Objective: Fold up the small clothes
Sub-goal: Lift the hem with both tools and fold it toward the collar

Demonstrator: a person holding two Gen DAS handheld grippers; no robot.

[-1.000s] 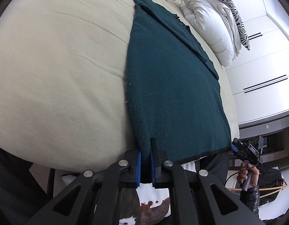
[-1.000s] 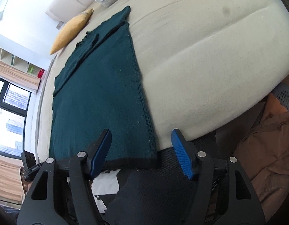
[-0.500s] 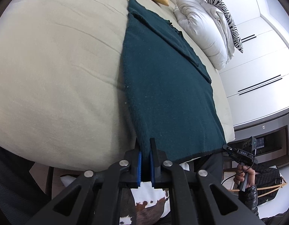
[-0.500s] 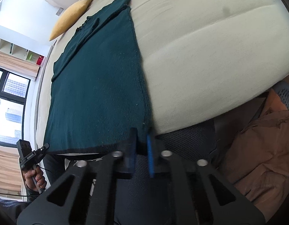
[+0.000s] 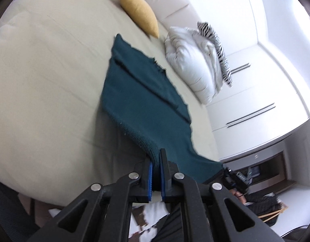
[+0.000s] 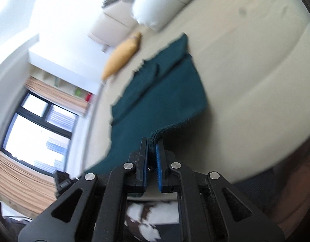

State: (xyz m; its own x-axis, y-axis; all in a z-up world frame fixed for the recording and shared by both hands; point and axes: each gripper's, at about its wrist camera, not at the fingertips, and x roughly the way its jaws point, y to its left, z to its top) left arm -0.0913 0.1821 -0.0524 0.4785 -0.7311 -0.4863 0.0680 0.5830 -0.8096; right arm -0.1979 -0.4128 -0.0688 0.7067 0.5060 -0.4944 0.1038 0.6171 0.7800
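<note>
Left wrist view
Your left claw [image 5: 156, 162]: clamped on a near corner of the dark teal garment [image 5: 142, 98], fabric bunched thick between the blue pads.
Garment: knitted, lifted off the bed [image 5: 44, 76] at your end, far part lying flat with a folded strip along its edge.
Nearby: yellow cushion [image 5: 139, 13], white duvet [image 5: 195, 66].

Right wrist view
Your right claw [image 6: 152, 148]: pinching the other near corner, edge rolled between the pads.
Garment [image 6: 161, 92]: sags between both grips, the far end resting on the bed [image 6: 255, 70].
</note>
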